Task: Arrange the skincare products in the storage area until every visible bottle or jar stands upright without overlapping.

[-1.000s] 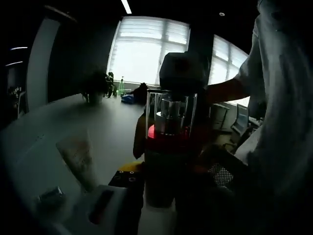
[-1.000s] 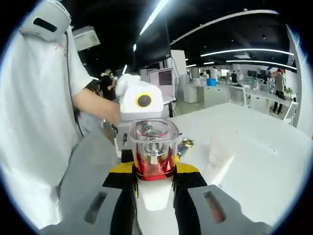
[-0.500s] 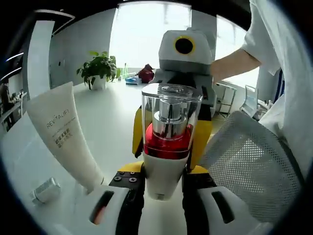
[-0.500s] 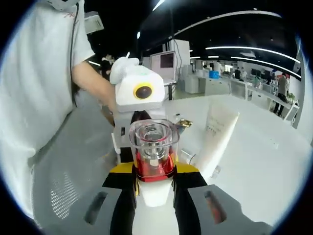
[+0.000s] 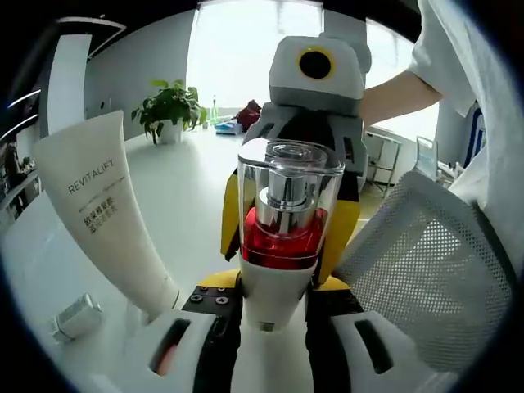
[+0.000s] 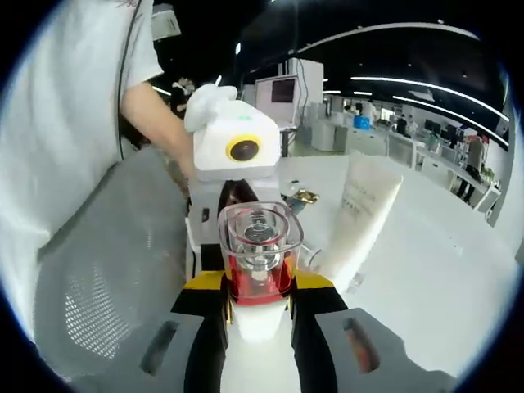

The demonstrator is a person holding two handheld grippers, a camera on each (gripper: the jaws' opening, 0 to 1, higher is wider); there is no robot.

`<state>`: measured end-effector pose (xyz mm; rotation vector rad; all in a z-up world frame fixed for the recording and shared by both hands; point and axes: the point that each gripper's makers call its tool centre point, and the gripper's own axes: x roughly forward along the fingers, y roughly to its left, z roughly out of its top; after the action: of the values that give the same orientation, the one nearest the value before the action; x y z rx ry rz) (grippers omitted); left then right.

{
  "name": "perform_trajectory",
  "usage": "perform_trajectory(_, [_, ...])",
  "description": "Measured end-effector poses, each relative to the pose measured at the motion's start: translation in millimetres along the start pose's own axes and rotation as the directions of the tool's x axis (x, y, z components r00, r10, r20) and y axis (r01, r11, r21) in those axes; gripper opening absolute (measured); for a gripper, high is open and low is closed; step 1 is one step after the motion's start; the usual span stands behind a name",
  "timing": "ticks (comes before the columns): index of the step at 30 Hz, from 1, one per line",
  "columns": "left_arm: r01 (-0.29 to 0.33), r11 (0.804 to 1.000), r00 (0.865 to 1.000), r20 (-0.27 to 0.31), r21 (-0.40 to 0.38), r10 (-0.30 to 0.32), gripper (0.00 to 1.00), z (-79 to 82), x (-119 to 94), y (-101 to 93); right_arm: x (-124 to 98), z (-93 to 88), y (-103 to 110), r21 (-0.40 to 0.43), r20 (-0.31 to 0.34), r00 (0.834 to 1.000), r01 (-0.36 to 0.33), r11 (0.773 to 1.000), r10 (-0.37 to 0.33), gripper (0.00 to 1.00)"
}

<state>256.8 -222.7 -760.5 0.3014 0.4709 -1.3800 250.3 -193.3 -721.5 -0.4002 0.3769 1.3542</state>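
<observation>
Left gripper point(image 5: 270, 323): rising from the bottom centre of the left gripper view, its jaws are pinching the white base of the pump bottle point(image 5: 282, 229) from both sides, holding it upright and off the table, seemingly to carry it level.
Right gripper point(image 6: 256, 323): rising from the bottom centre of the right gripper view, its jaws are likewise pressing on the white base of the same bottle from the opposite side; both tools are sharing the load, probably for a handover or a steadier set-down.
Pump bottle: it is standing vertical at frame centre in both views, with a clear square cap over a silver pump and a red band above the white body.
Opposing gripper: just behind the bottle, each view is showing the other tool head-on, its yellow side pads flanking the bottle.
Cream tube point(image 5: 102, 221): it is leaning at a slant in the left half of the left gripper view, label reading REVITALIFT, cap end down on the white table point(image 5: 184, 196); it likely needs straightening.
Small silver cap-like item point(image 5: 76, 317): it is lying on its side at lower left, near the tube's foot.
Mesh chair back point(image 5: 426, 270): it is filling the right side, beside the person's sleeve point(image 5: 467, 74).
Far: a potted plant point(image 5: 170, 110) is sitting by the bright window at upper left.
</observation>
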Motion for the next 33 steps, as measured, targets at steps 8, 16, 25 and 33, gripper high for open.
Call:
perform_trajectory(8, [-0.022,0.999,1.0,0.02,-0.029,0.022,0.31,-1.7,1,1.1,1,-0.2,0,0.022,0.004,1.0,0.012,1.0,-0.012,0.29])
perform_trajectory(16, [-0.019,0.997,1.0,-0.012,-0.07,0.018,0.4,-17.4,2,-4.8,-1,-2.2,-7,0.023,-0.009,1.0,0.013,1.0,-0.012,0.28])
perform_trajectory(25, [-0.023,0.987,0.999,0.023,-0.159,0.027,0.56,-18.1,-11,-9.1,-5,-7.6,-28,0.027,-0.019,1.0,0.025,0.999,-0.025,0.28])
perform_trajectory(33, [-0.081,0.974,0.996,0.018,-0.21,0.086,0.75,-25.2,-31,-10.0,-4,-9.2,-46,0.029,-0.03,0.999,0.026,0.999,-0.025,0.28])
